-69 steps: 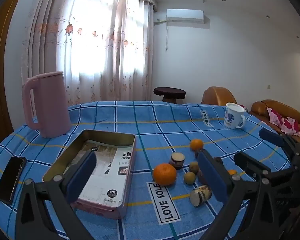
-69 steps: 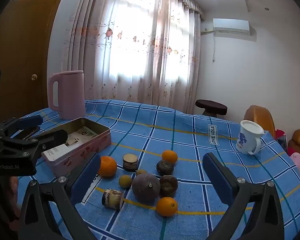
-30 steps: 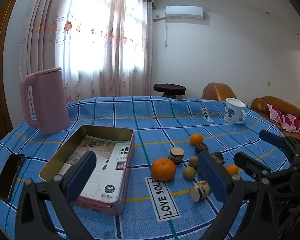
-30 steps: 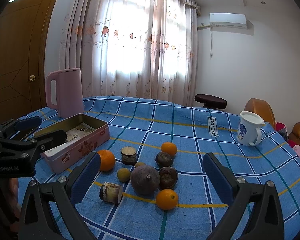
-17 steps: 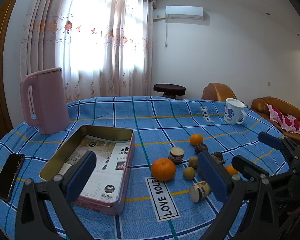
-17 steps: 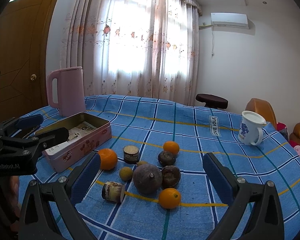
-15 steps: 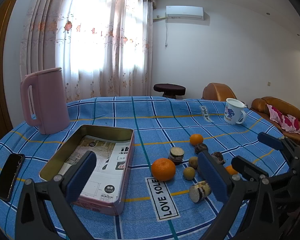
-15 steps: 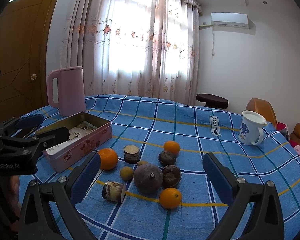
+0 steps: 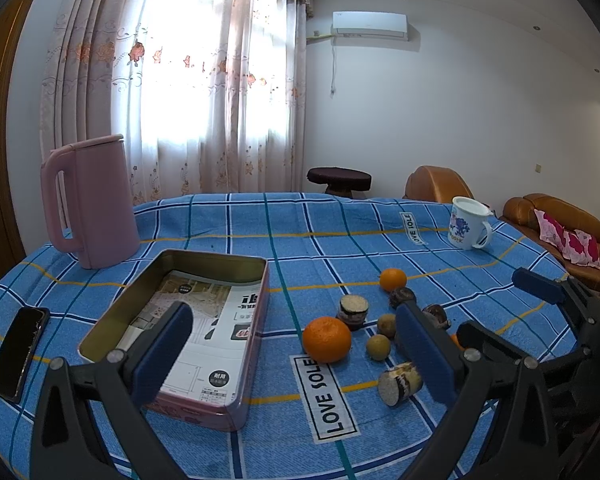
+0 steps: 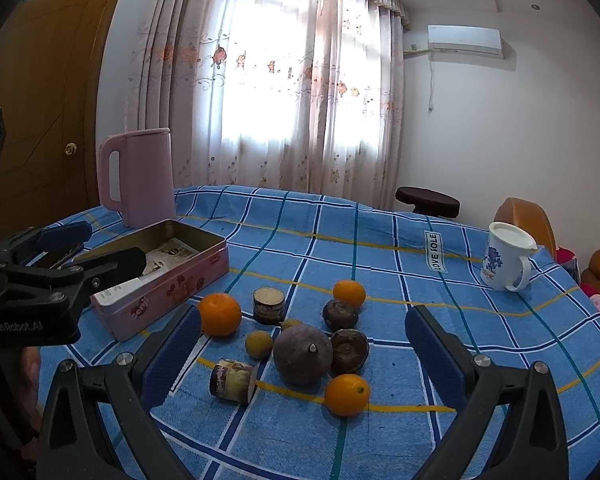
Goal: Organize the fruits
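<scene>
Several fruits lie in a loose cluster on the blue checked tablecloth: a big orange (image 9: 326,339) (image 10: 219,314), a small orange (image 10: 347,389), another orange (image 10: 349,293), a large purple fruit (image 10: 302,353), dark round fruits (image 10: 349,350) and small yellow-brown ones (image 10: 259,344). An open pink tin (image 9: 256,276) (image 10: 160,298) with paper inside stands left of them. My left gripper (image 9: 296,356) is open and empty, held above the table between tin and fruits. My right gripper (image 10: 302,360) is open and empty, hovering before the cluster.
A pink kettle (image 9: 90,202) stands at the back left. A white mug (image 9: 468,222) (image 10: 504,256) stands at the back right. A black phone (image 9: 18,346) lies at the left edge. Sofas and a stool stand beyond the table.
Both grippers have drifted slightly with hardly any shift in view. The fruits and the tin have not moved. Both grippers stay open.
</scene>
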Demonstrator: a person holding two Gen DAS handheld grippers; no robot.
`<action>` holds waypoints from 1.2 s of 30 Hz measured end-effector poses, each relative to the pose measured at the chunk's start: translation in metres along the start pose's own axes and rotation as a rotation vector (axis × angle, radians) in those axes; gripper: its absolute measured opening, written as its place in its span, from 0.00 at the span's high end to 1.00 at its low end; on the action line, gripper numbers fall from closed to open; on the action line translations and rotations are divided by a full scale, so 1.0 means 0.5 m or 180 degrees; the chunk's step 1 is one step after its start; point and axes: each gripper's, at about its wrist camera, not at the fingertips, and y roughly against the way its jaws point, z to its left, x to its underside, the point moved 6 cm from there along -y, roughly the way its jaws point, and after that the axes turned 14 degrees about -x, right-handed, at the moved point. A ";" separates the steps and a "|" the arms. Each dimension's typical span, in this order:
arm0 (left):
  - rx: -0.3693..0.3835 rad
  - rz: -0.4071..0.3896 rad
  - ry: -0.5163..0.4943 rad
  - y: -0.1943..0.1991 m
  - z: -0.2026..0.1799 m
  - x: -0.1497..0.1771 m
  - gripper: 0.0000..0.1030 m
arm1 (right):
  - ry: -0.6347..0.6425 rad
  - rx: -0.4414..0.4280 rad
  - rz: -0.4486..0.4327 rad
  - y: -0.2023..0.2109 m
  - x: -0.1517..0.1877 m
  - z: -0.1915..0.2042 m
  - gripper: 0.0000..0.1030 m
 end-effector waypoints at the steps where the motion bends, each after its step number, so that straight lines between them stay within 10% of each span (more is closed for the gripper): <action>1: -0.0001 -0.0001 0.0002 0.000 0.000 0.000 0.00 | 0.0001 -0.0002 0.0004 -0.001 0.000 0.000 0.01; 36: 0.0316 0.0443 -0.0301 -0.056 -0.108 0.083 0.00 | -0.0387 0.0100 0.0487 -0.011 0.092 -0.122 0.02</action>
